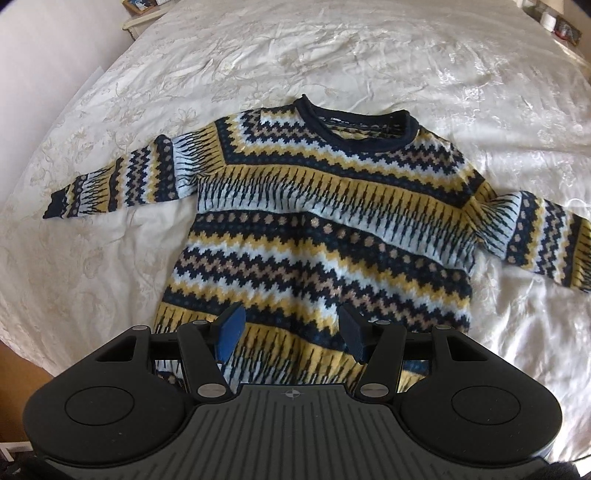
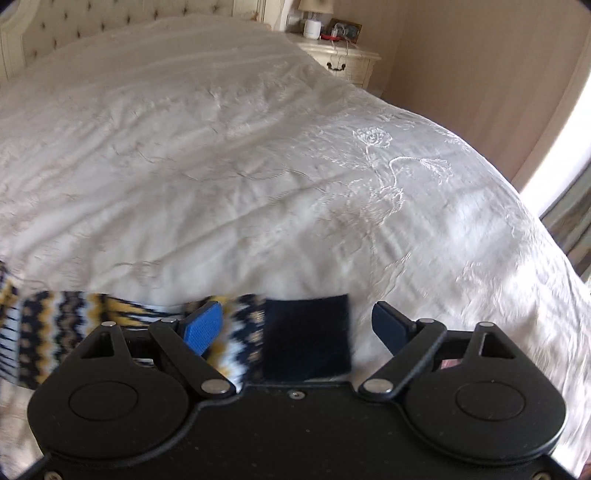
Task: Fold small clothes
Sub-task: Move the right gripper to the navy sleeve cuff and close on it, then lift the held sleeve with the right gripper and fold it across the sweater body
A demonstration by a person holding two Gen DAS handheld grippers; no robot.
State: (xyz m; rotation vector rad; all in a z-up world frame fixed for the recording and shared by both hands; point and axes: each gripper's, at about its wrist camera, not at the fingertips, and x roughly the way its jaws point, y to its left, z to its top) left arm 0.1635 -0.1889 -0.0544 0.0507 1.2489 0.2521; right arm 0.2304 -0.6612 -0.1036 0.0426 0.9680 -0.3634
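Observation:
A small knitted sweater (image 1: 314, 221), patterned in navy, yellow, white and tan, lies flat and face up on the white bedspread (image 1: 92, 258), both sleeves spread out to the sides. My left gripper (image 1: 291, 334) is open and empty, hovering over the sweater's lower hem. In the right wrist view, the sweater's right sleeve (image 2: 110, 325) lies across the bed with its navy cuff (image 2: 306, 336) between my fingers. My right gripper (image 2: 297, 328) is open just above the cuff, its blue pad (image 2: 203, 325) over the sleeve.
The bedspread (image 2: 258, 166) stretches far ahead of the right gripper. A cream bedside cabinet (image 2: 347, 62) with small items stands at the far right. A tufted headboard (image 2: 74, 29) is at the back. The bed's edge drops off at the right.

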